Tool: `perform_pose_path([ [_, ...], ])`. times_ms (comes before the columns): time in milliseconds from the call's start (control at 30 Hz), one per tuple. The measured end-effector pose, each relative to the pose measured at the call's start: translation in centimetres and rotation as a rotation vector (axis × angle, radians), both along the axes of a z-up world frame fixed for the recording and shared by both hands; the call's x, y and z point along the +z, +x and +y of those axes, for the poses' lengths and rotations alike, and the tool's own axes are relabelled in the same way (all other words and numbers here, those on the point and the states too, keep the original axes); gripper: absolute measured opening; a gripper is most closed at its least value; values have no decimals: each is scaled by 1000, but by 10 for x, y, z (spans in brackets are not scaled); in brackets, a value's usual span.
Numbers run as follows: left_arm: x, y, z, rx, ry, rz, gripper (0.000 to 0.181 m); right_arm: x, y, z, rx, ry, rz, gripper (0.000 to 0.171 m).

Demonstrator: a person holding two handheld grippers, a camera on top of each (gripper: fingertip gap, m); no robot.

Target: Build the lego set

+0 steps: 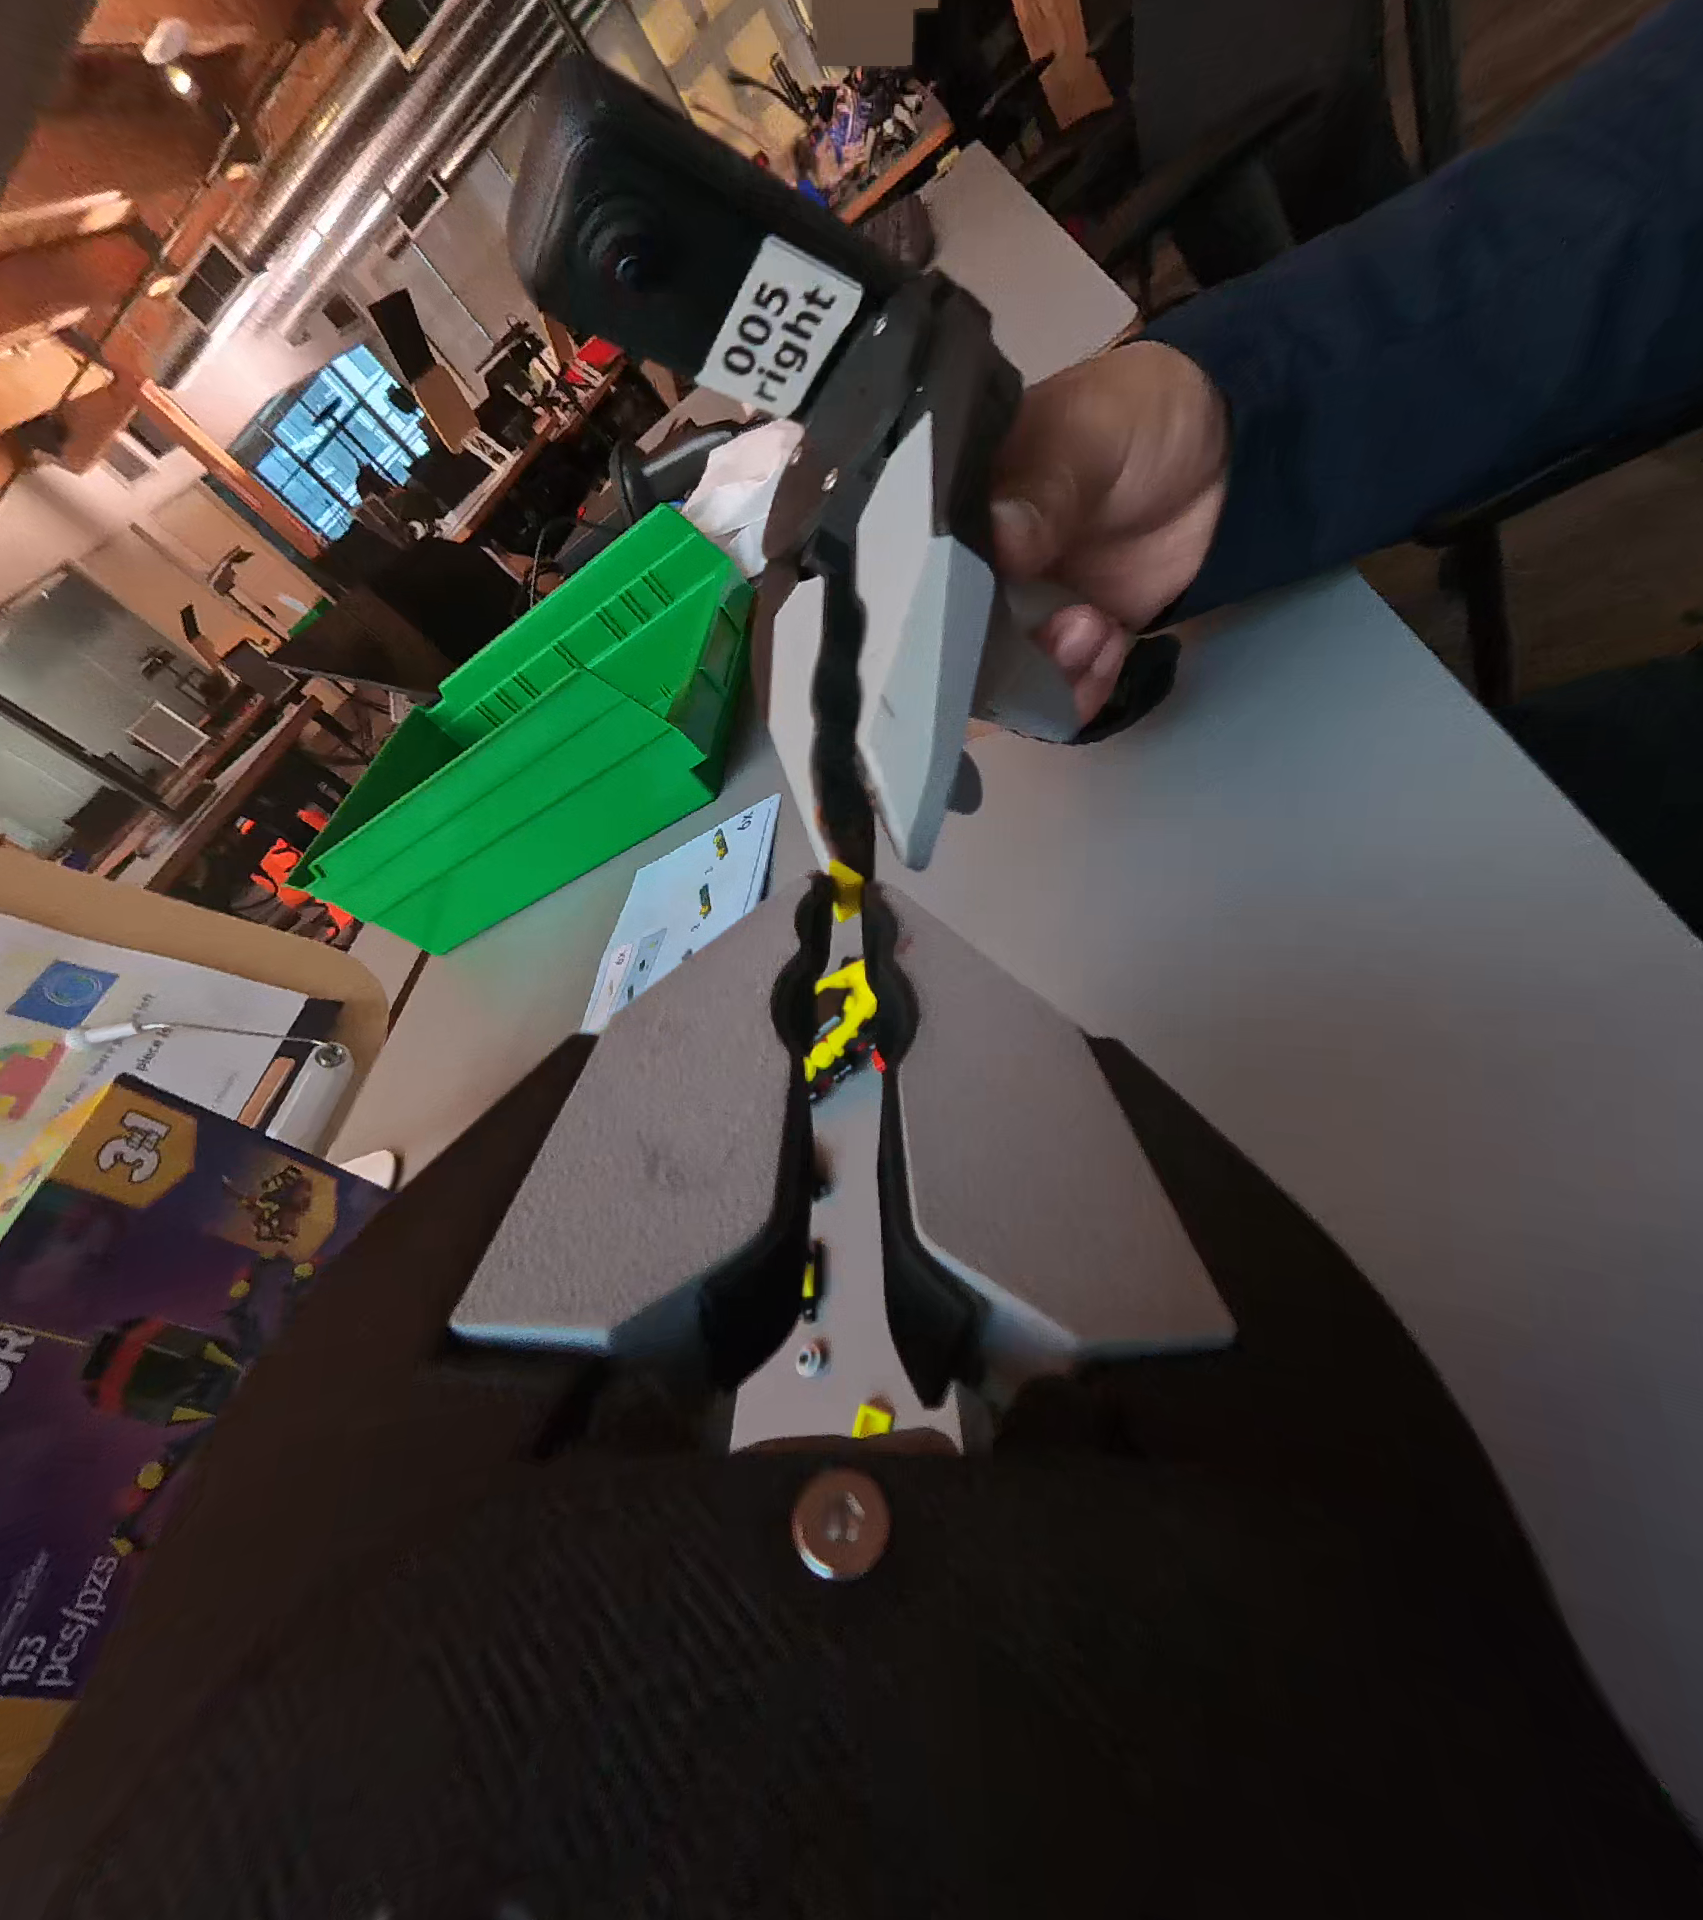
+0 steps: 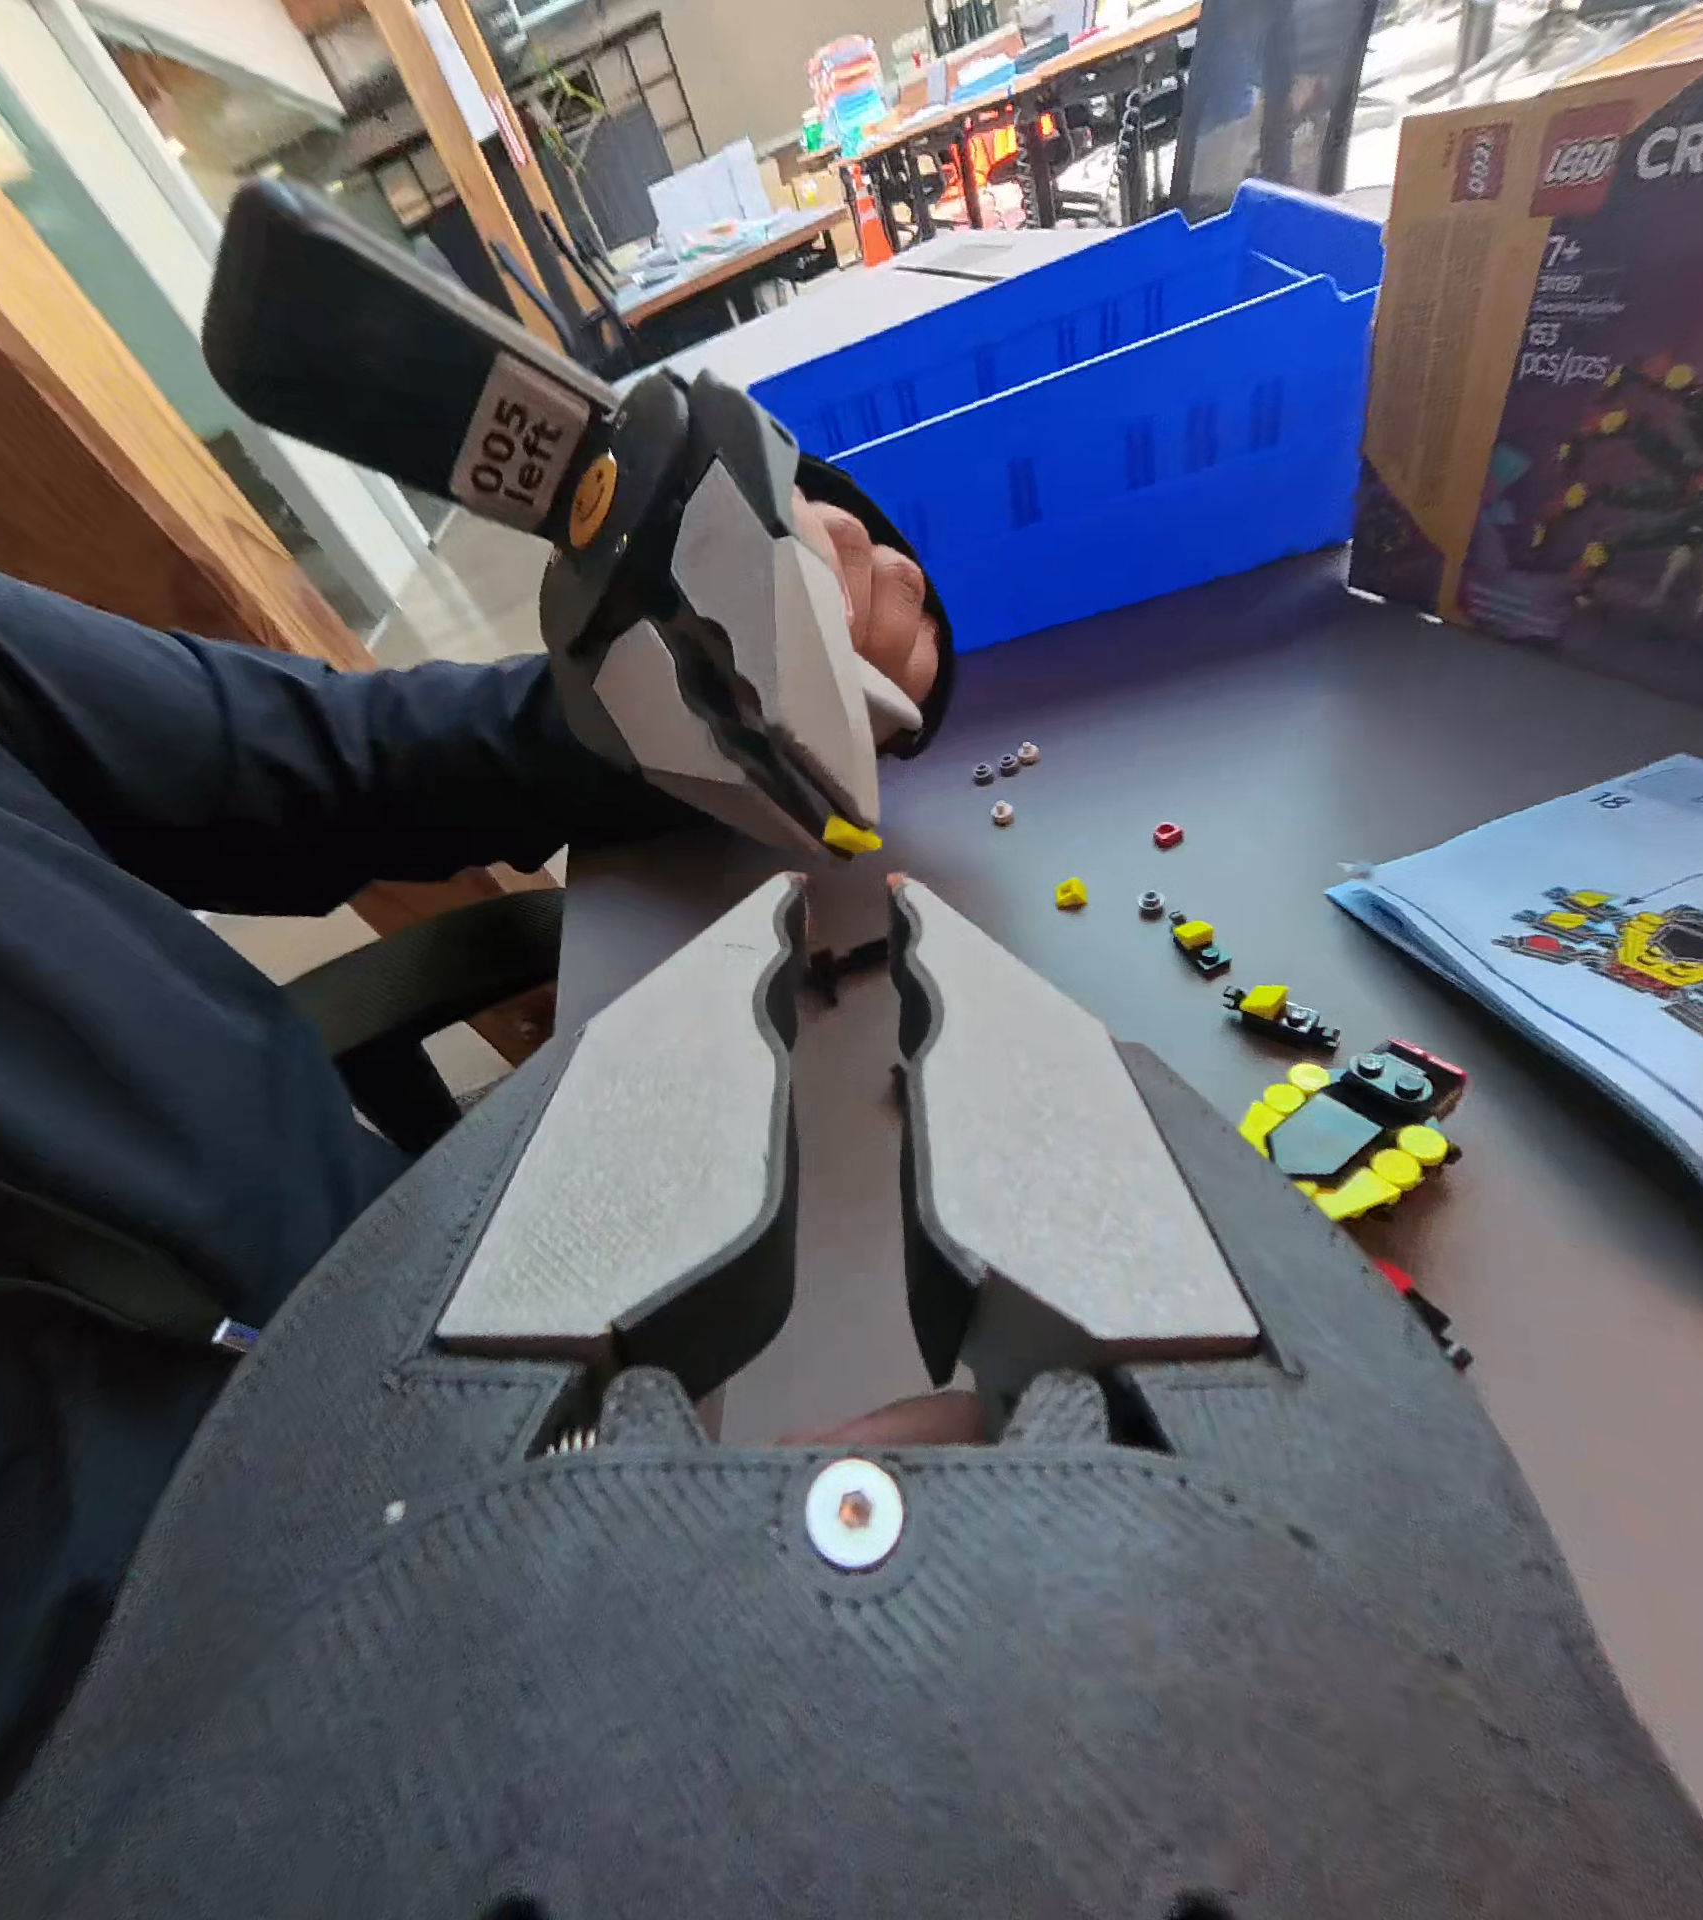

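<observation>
My left gripper [image 1: 842,904] is shut on a small yellow piece [image 1: 845,888]; the right wrist view shows it [image 2: 842,831] with the yellow piece [image 2: 849,836] at its tips, tilted down above the table. My right gripper [image 2: 845,883] is closed on a small black piece [image 2: 842,954] held across its fingers, just below the yellow piece. In the left wrist view the right gripper [image 1: 852,842] meets my left tips tip to tip. A yellow-and-black partly built model [image 2: 1346,1132] lies on the table to the right.
Two small black-and-yellow sub-assemblies [image 2: 1278,1008] and loose yellow [image 2: 1070,891], red [image 2: 1167,833] and grey round pieces [image 2: 1008,764] lie on the dark table [image 2: 1242,707]. An open instruction booklet [image 2: 1605,935], a blue bin [image 2: 1086,436], the set's box [image 2: 1605,364] and a green bin [image 1: 535,748] stand around. The tips of both grippers are at nearly the same place.
</observation>
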State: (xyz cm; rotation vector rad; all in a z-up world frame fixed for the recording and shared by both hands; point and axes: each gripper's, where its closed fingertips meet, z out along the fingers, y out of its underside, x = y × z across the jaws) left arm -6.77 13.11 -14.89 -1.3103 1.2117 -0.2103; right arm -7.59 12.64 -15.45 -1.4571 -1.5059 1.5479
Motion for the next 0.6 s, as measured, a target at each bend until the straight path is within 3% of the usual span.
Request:
perform_pose_path([
  [467, -6, 9, -3, 4, 107, 85, 2, 2, -1, -3, 54, -176, 17, 5],
  [600, -12, 6, 3, 48, 114, 109, 1, -5, -1, 4, 21, -95, 12, 5],
])
